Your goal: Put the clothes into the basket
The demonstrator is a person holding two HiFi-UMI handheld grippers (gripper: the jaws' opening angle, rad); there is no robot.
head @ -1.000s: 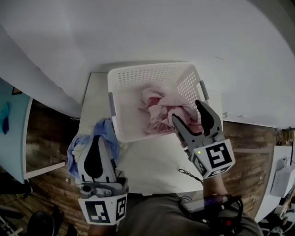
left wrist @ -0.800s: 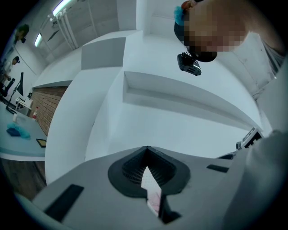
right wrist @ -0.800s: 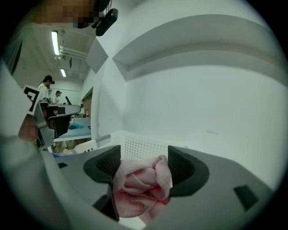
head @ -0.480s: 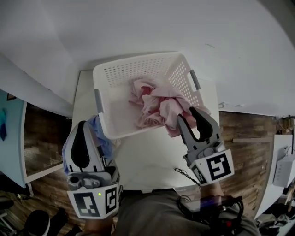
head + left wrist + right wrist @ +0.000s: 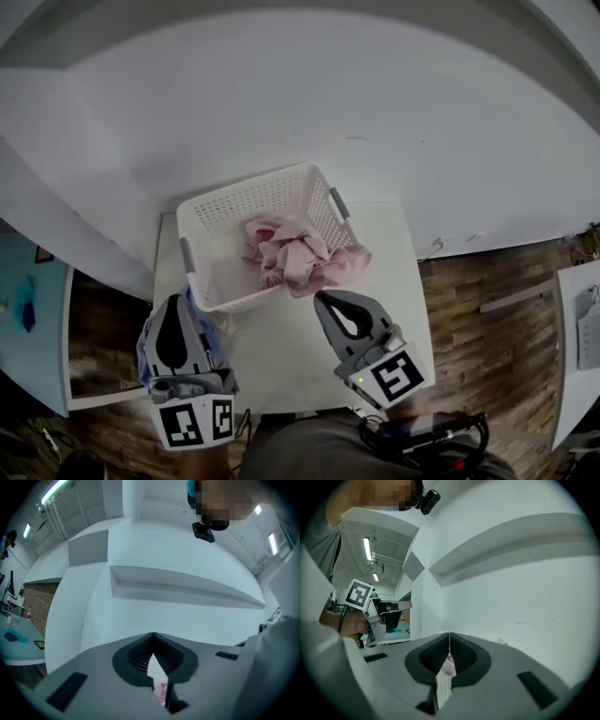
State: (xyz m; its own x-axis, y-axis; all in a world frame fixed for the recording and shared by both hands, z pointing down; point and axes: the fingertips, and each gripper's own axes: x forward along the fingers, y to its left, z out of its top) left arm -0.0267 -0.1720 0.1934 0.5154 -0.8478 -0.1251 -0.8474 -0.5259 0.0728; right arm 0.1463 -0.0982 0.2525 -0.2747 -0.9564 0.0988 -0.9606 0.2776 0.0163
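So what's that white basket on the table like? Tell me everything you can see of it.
The laundry basket is white and plastic-looking, rectangular with rounded corners. Its walls are pierced with rows of small holes, and there is a grey handle on each short end. It stands upright and open-topped on the white table. Crumpled pink clothes lie inside, with one fold hanging over the near right rim.

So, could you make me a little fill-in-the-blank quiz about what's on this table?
1. The basket holds a heap of ____ clothes.
2. A ____ garment lies outside the basket, near its left front corner.
3. The basket stands on a ____ table.

Missing words: pink; blue; white.
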